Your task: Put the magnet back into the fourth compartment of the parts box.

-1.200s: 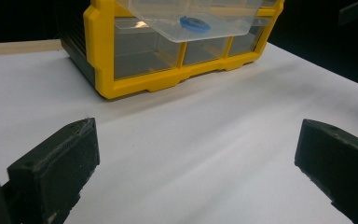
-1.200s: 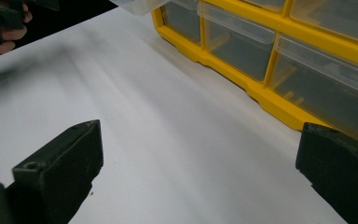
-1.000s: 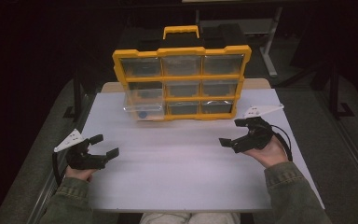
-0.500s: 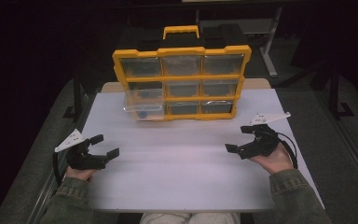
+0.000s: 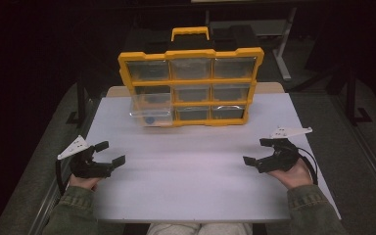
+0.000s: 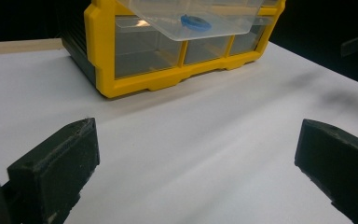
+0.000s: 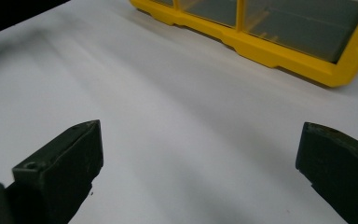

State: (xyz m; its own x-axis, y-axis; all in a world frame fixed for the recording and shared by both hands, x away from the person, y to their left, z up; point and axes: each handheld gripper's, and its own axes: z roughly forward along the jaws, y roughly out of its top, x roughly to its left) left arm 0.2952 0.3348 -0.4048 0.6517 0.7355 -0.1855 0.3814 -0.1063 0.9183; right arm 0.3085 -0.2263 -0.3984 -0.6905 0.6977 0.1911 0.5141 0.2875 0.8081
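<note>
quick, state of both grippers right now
Left gripper: open, holding nothing, over the white table.
Right gripper: open, holding nothing, apart from the yellow organizer.

I hold my left gripper (image 5: 108, 153) at about 8 o'clock, low and near me, with its jaws wide apart and nothing between them. My right gripper (image 5: 259, 152) sits at about 4 o'clock, jaws wide apart too. Both point inward, and my sleeves come in from 6 o'clock.
</note>
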